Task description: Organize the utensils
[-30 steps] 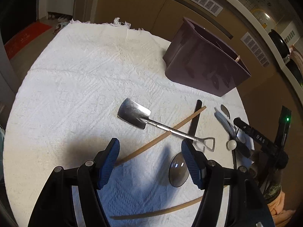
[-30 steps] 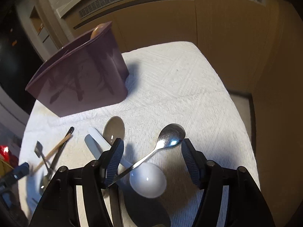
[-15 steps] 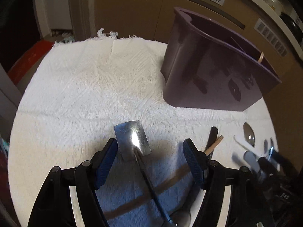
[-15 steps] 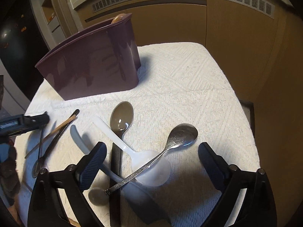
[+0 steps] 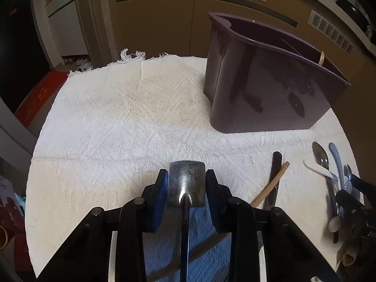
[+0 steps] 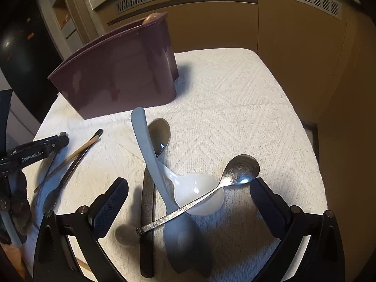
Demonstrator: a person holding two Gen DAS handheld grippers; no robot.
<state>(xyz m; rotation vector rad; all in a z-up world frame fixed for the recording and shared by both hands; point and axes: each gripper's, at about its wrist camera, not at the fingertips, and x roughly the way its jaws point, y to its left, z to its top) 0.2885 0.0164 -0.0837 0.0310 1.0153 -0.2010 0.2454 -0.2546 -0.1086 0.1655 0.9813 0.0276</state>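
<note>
L gripper [image 5: 186,188] jaws closing on shovel-shaped spoon [image 5: 186,184] blade edges; slick metal could squirt out. R gripper [image 6: 189,192] wide open, empty, above the crossed spoons pile [image 6: 188,188]; may snag neighbours.

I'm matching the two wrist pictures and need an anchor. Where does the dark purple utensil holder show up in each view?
Left wrist view: the utensil holder stands upper right, on the white cloth, beyond the loose spoons.
Right wrist view: the utensil holder stands upper left, behind the pale blue spoon.
Shared landmark: the crossed wooden chopstick lying in front of the holder.
</note>
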